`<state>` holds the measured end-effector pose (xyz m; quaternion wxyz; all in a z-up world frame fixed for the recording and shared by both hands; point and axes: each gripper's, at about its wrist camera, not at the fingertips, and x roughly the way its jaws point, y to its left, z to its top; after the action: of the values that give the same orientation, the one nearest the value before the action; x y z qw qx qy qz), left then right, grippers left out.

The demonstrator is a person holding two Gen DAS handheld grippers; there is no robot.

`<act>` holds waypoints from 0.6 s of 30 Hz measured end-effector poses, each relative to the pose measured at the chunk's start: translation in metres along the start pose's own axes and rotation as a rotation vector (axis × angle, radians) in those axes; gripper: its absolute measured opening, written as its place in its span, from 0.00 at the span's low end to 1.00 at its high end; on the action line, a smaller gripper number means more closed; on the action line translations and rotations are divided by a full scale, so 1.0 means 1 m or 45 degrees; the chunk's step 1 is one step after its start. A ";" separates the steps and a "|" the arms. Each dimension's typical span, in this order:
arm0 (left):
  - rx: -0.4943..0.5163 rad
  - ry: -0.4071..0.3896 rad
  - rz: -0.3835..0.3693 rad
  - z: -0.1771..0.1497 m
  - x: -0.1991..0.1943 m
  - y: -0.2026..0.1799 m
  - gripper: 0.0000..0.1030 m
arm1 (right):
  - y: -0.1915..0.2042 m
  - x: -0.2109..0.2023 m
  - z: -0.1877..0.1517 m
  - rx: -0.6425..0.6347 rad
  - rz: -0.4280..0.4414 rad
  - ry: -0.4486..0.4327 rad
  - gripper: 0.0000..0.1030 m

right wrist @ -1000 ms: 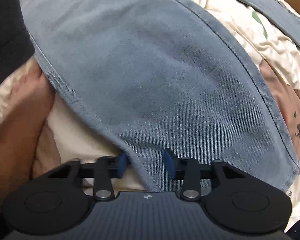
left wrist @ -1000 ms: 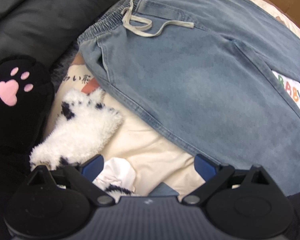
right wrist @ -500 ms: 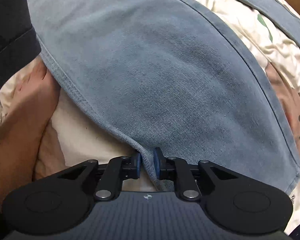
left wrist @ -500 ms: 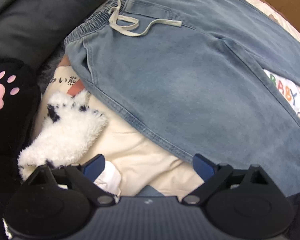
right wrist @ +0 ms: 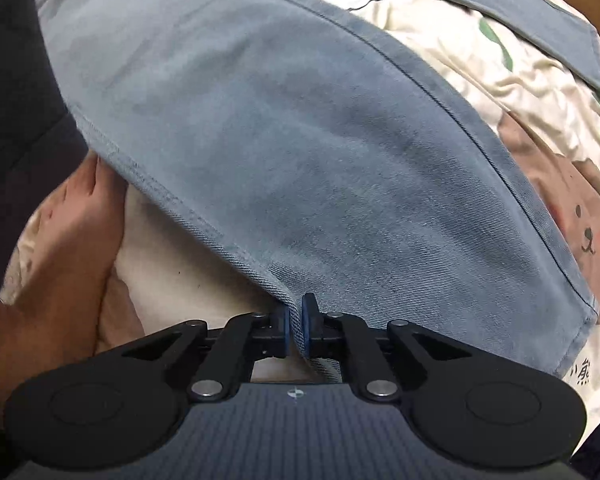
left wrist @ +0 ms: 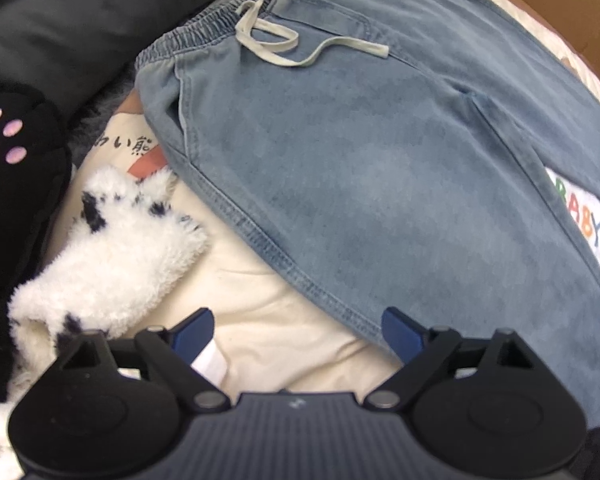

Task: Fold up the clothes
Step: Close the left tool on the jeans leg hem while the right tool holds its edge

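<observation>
Light blue jeans lie spread flat across a cream sheet printed with cartoon bears. In the left wrist view the waistband with its pale drawstring lies at the top, next to a dark grey cushion. The stitched side seam runs diagonally from the waistband down toward the lower right.

The left gripper points down over the sheet, jaws wide but closing. Only bare sheet lies between them. Its right fingertip sits at the seam; whether it touches the denim cannot be told. To its left lie a fluffy white sock with black spots and a black sock with a pink paw print. The sheet between the white sock and the seam is open.

In the right wrist view the right gripper has its jaws nearly together, pinching the jeans' stitched edge. From there the leg fans up and away, its hem at the lower right. Left of the pinch the edge stands raised off the sheet. A bare hand lies on the sheet, fingertips at that edge.
</observation>
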<state>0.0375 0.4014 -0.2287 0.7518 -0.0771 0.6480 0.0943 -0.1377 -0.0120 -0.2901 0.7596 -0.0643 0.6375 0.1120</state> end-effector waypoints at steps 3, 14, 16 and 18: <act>-0.084 0.004 -0.032 0.001 0.008 0.007 0.80 | -0.005 -0.009 -0.001 0.047 0.010 -0.026 0.04; -0.352 -0.022 -0.145 0.003 0.028 0.022 0.62 | -0.012 -0.017 0.004 0.128 0.045 -0.093 0.02; -0.380 -0.016 -0.151 0.002 0.033 0.022 0.62 | -0.012 -0.017 0.004 0.131 0.049 -0.095 0.02; -0.410 -0.019 -0.152 0.000 0.039 0.023 0.59 | -0.013 -0.019 0.003 0.129 0.053 -0.091 0.02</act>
<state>0.0377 0.4254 -0.2669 0.7387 -0.2343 0.6133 0.1527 -0.1349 -0.0253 -0.2717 0.7816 -0.0086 0.6161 0.0977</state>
